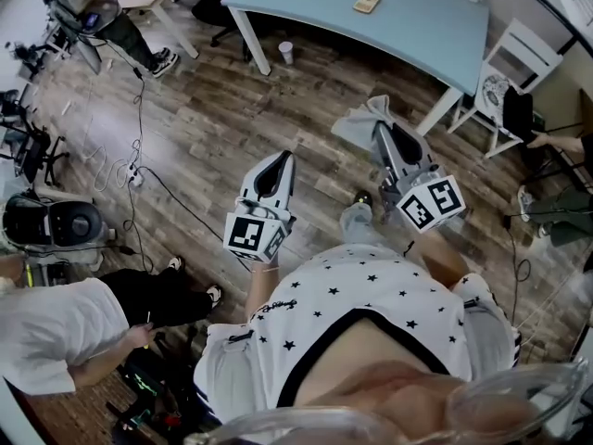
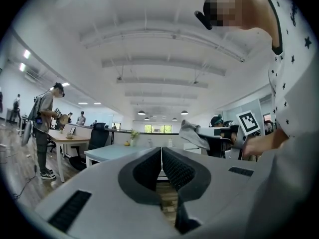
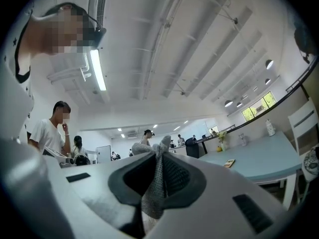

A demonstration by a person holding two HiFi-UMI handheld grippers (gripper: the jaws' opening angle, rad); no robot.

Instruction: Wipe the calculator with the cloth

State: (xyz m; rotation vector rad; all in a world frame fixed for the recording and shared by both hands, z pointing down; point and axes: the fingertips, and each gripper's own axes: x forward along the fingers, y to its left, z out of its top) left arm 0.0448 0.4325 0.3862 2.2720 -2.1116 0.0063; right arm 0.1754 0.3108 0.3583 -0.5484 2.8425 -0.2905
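Blue table [image 1: 417, 17] with calculator [image 1: 367, 3], cup [image 1: 285, 52] nearby, right hand-held gripper [image 1: 393, 130] clamping cloth [image 1: 357, 121]

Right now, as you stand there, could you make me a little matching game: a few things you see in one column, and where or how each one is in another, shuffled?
Things
1. cloth
2. calculator
3. left gripper
4. white cup

Places or states
A. stands on the wooden floor
B. shut, nothing between its fingers
C. pinched in the right gripper
D. lies on the blue table

Pairs: 1-C, 2-D, 3-B, 4-A
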